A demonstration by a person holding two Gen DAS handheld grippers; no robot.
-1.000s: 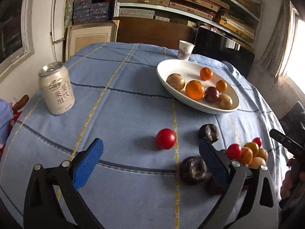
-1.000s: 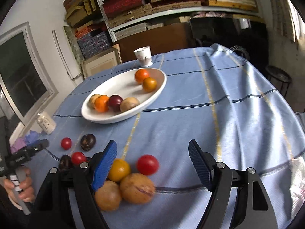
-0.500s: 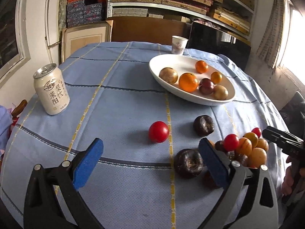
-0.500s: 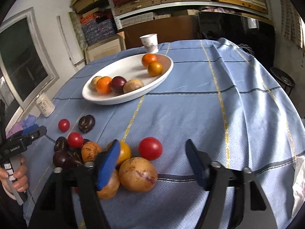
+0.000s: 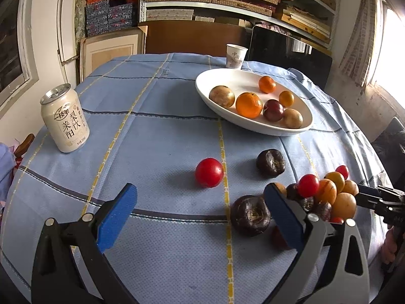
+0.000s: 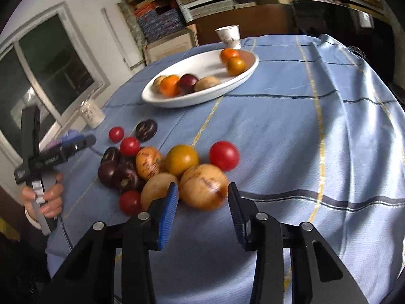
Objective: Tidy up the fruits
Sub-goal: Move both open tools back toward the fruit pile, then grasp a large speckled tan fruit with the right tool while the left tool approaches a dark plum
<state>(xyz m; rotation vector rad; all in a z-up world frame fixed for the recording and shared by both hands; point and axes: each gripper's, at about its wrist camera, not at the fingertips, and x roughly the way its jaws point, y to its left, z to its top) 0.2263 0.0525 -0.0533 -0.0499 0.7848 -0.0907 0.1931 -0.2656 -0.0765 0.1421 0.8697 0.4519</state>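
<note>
- Left wrist view: a pale drink can (image 5: 65, 120) stands at the left of the blue checked tablecloth (image 5: 152, 131); large Chinese characters run down its side, with a round emblem above them.
- A white paper cup (image 5: 235, 56) with small red print, too small to read, stands just behind the white oval dish (image 5: 253, 124), which holds six fruits, among them an orange (image 5: 249, 105) and a dark plum (image 5: 272, 110).
- The left gripper (image 5: 200, 211) hangs spread wide over the cloth with nothing between its blue pads. A dark wrinkled fruit (image 5: 250, 215) lies just inside its right-hand pad; a red tomato (image 5: 209, 172) lies beyond the tips.
- A heap of loose fruits (image 5: 326, 195) sits at the right, near the other tool.
- Right wrist view: the picture is motion-blurred. White lettering on the black body of the left tool (image 6: 50, 160), held in a hand (image 6: 49, 197), cannot be read.
- The right gripper (image 6: 202, 209) is closing around a large tan fruit (image 6: 203, 186) at the near edge of the heap. The fruit lies between the pads, but the pads do not yet press on it.
- A yellow fruit (image 6: 181, 159) and a red tomato (image 6: 224, 155) lie just behind it.
</note>
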